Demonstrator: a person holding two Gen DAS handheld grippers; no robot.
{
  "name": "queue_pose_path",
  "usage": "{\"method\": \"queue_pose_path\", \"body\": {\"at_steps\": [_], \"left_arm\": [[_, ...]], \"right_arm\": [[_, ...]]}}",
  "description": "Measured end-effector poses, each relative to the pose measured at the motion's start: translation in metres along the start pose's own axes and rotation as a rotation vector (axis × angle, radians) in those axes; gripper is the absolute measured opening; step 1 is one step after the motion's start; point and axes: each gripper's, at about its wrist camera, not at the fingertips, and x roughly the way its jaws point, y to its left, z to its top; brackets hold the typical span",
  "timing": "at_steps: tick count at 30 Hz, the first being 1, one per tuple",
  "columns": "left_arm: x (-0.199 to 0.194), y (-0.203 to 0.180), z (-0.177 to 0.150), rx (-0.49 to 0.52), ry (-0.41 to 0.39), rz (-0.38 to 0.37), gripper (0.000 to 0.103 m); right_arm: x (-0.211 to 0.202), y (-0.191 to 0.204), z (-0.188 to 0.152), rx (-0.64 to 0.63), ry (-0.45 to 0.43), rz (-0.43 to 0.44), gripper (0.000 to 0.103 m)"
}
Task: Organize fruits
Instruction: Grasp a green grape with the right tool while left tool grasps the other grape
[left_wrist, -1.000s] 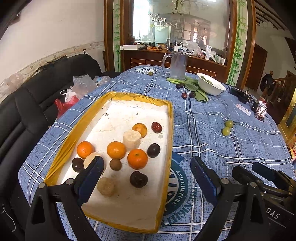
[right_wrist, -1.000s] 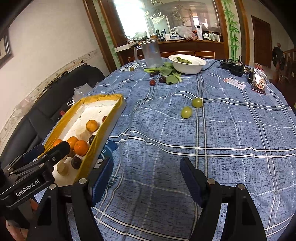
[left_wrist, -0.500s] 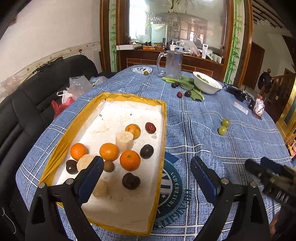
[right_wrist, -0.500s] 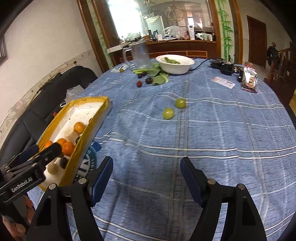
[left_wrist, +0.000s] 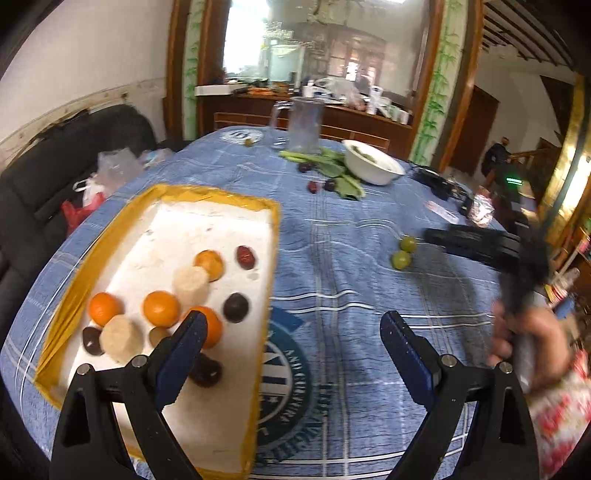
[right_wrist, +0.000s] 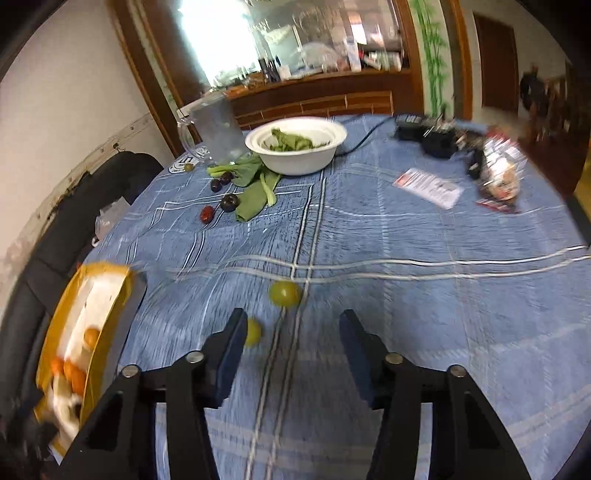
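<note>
The right tongs (right_wrist: 291, 341) stand part open with nothing clamped; their jaws have just been closing. Between and just ahead of them lie two green fruits: the near green fruit (right_wrist: 253, 331) half hidden beside the left jaw, the far green fruit (right_wrist: 284, 293) a little beyond, both on bare cloth. The left tongs (left_wrist: 291, 343) are spread wide and empty, the left jaw over the tray (left_wrist: 207, 194), the right jaw over the blue cloth of the counter (left_wrist: 351, 266).

In the yellow-rimmed tray I count four oranges (left_wrist: 161, 308), two pale stubby cylinders (left_wrist: 191, 283), one red fruit (left_wrist: 246, 257), three dark fruits (left_wrist: 235, 306) and one small brown one partly hidden behind the jaw. The tray's far half is bare.

Farther out sit one white bowl (right_wrist: 295, 149) of greens, loose green leaves (right_wrist: 255, 192) beside it, two dark plums (right_wrist: 229, 202), one small red fruit (right_wrist: 207, 214) near them, one clear jug (right_wrist: 216, 125), and one small green fruit (right_wrist: 189, 167) by the far edge.

The cloth between the tray and the green pair is open. The counter's right edge carries a paper card (right_wrist: 428, 187), a wrapped packet (right_wrist: 498, 173) and black gear (right_wrist: 432, 134).
</note>
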Motion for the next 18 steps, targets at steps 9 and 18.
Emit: {"method": "queue_pose_path", "body": {"at_steps": [9,18], "left_arm": [[0.032,-0.028,0.015,0.046,0.068,-0.101,0.052],[0.100,-0.083,0.041,0.086,0.140,-0.157,0.052]], "right_arm": [[0.047,0.014,0.005,-0.039,0.030,-0.027,0.027],[0.025,-0.023,0.004,0.076,0.005,0.012,0.027]]}}
